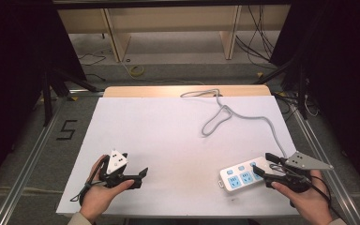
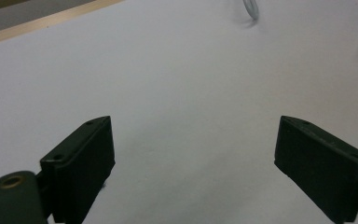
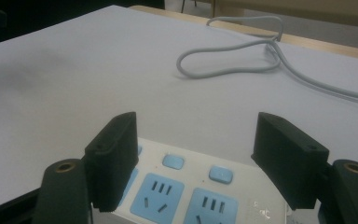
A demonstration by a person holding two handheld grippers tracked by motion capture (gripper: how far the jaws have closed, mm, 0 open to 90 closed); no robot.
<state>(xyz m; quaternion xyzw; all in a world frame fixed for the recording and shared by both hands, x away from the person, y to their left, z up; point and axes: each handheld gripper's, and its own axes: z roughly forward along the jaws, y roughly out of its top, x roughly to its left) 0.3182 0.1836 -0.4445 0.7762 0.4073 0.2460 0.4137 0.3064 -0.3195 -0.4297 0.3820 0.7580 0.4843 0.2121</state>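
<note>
A white power strip [image 1: 243, 175] with pale blue sockets and small blue switches lies flat near the front right corner of the white surface [image 1: 168, 136]. Its grey cable [image 1: 225, 112] runs from its far end up the right side of the surface, makes a long loop around the middle of the far half, and curls again near the wooden far edge. The right claw [image 1: 259, 165] is held in the person's right hand [image 1: 307, 199] and sits low at the right end of the strip, pointing left along it. In the right gripper view the two black jaws stand wide apart, one on each side above the strip [image 3: 191, 186], with the sockets showing in the gap between them; the pads do not press on the strip, and I cannot tell whether they touch it at all. The left claw [image 1: 143, 172] is held in the person's left hand [image 1: 98, 194] near the front left of the surface, well apart from the strip, pointing toward the right. In the left gripper view its jaws are spread wide with nothing between them, only the bare white surface [image 2: 186, 93] beyond, and a bit of the cable loop [image 2: 251, 9] at the top edge.
</note>
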